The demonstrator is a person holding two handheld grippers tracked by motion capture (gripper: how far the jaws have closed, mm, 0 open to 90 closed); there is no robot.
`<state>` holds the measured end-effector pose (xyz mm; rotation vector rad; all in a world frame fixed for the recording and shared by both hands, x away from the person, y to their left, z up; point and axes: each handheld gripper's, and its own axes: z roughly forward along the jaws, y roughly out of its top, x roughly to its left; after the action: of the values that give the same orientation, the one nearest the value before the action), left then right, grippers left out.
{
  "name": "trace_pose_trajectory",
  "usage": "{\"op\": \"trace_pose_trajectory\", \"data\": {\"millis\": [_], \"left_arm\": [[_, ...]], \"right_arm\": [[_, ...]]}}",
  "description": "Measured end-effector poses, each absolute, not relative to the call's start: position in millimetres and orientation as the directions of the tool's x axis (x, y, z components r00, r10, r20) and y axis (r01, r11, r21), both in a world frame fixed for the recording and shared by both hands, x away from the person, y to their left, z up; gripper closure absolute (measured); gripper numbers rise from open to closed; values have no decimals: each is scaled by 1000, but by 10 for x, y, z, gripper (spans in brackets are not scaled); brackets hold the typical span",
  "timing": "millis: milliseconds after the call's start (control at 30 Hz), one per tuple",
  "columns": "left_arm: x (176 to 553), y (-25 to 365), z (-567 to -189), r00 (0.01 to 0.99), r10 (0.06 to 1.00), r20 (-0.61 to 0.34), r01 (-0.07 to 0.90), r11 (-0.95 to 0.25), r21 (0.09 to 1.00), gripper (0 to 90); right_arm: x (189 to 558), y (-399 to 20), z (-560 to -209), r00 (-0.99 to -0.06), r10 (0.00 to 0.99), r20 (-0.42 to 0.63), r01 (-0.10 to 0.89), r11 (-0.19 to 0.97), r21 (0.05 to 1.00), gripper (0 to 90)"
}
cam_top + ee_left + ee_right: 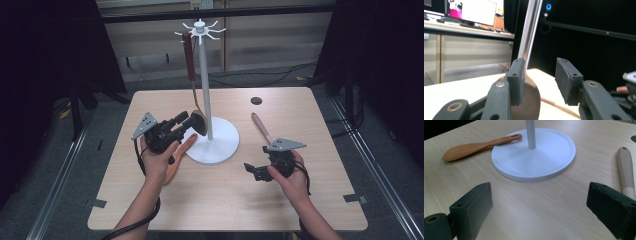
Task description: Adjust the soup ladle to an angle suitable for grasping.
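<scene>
Since the spoon (190,65) hangs from the rack (204,30), left gripper (186,121) has released its bowl; right gripper (250,169) waits, jaws spread.

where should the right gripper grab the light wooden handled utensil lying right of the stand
Probably on the bare light wooden handle, near its middle. It lies flat on the table and apart from the stand's white base, with free tabletop on both long sides. Come from above, jaws set across the handle's width. The right gripper is open and close beside it.
</scene>
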<state>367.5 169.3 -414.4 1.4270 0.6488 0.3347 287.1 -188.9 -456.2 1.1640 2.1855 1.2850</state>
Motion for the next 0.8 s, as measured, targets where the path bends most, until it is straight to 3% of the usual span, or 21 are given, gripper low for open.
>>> {"op": "trace_pose_trajectory", "data": {"millis": [667, 800], "left_arm": [[3492, 1576, -4461, 797, 582, -164, 235, -47, 971, 339], [3484, 1577, -4501, 802, 571, -177, 252, -55, 966, 336]], "right_arm": [[3048, -1940, -4592, -567, 818, 96, 537, 278, 797, 64], [3132, -1958, -4575, -548, 833, 78, 556, 293, 777, 78]]}}
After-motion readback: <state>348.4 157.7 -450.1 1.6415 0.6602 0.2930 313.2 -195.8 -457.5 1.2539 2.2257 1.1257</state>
